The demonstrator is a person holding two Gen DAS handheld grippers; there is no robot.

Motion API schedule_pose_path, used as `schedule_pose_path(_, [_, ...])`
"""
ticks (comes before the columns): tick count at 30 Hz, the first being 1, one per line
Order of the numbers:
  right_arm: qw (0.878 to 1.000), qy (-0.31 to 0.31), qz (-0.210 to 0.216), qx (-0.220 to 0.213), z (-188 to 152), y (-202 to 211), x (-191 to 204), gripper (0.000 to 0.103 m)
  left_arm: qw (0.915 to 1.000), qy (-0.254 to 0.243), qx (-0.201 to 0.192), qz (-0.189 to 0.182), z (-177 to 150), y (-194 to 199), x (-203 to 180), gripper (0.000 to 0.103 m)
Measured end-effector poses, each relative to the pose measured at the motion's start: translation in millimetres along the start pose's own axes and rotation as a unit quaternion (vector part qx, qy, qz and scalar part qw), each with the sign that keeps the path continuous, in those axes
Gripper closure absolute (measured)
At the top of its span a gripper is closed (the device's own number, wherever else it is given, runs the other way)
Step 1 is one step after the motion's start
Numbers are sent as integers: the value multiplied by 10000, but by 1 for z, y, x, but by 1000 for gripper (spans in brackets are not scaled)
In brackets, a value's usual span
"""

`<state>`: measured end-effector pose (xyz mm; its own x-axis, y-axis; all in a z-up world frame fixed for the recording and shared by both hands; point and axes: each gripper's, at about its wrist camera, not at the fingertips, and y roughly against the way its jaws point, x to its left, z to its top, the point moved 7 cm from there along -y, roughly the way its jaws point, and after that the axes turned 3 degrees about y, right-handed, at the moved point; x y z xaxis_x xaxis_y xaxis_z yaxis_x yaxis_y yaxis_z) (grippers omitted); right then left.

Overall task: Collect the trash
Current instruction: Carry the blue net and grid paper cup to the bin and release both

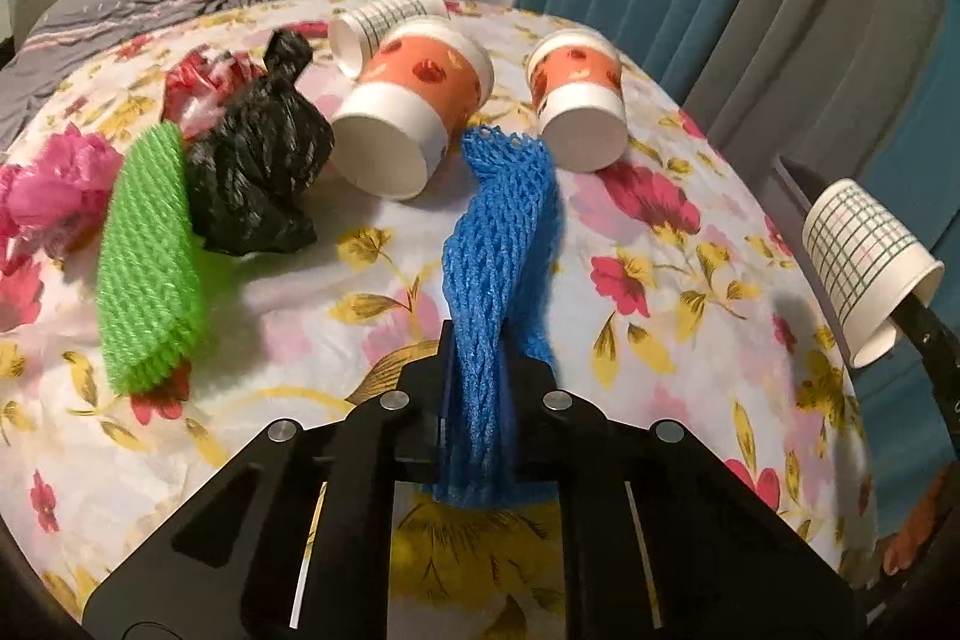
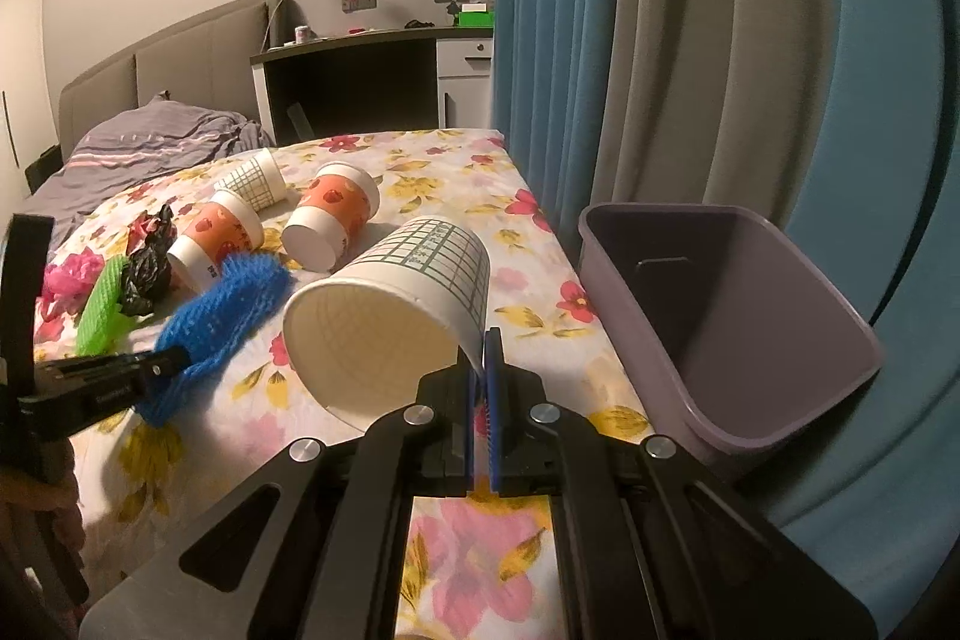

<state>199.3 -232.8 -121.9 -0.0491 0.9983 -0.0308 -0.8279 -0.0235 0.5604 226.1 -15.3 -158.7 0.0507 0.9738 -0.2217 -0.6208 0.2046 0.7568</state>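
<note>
Now we note two pieces of trash already in hand. Our left gripper (image 1: pixel 480 364) has its jaws closed on a blue foam net (image 1: pixel 501 244), which stands up out of the jaws and sags forward above the floral tablecloth (image 1: pixel 336 292). Our right gripper (image 2: pixel 480 376) pinches the rim of a grid-print paper cup (image 2: pixel 390 304) between nearly closed jaws; the cup lies tilted on its side in the air, mouth toward the camera. Just right of it, at the table's edge, sits a purple bin (image 2: pixel 750 340), open mouth tipped toward us, against teal curtains (image 2: pixel 540 10).

Farther out on the cloth we log the loose pieces: two orange-print cups, one near (image 1: pixel 414 112) and one to its right (image 1: pixel 579 97), both on their sides; a second grid cup (image 1: pixel 384 22) behind them, also on its side; a black crumpled bag (image 1: pixel 258 166); a green foam net (image 1: pixel 147 268) just beside it; a pink bag (image 1: pixel 54 184) at far left; a red-and-white bag (image 1: pixel 204 85) behind the black one.
</note>
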Motion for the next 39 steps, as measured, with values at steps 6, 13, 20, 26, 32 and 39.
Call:
schedule_pose_path(6, [9999, -23, -44, -109, -1, 11, -12, 99, 9994, -39, -352, 15, 12, 23, -13, 92])
schedule_pose_path(13, [9995, -88, -140, -280, 0, 26, -27, 99, 9979, -246, -556, -212, 21, 44, -43, 92])
schedule_pose_path(20, [9977, -317, -324, -494, 11, 41, -58, 99, 9955, -466, -659, -505, 37, 54, -87, 92])
schedule_pose_path(26, [9923, -615, -838, -679, 29, 49, -105, 99, 9876, -862, -886, -964, 60, 60, -153, 92])
schedule_pose_path(32, [9851, -915, -1246, -752, 42, 45, -147, 99, 9789, -1273, -986, -1262, 75, 51, -222, 92])
schedule_pose_path(39, [9827, -976, -1462, -584, 36, 31, -167, 99, 9728, -1575, -857, -1469, 78, 25, -277, 92])
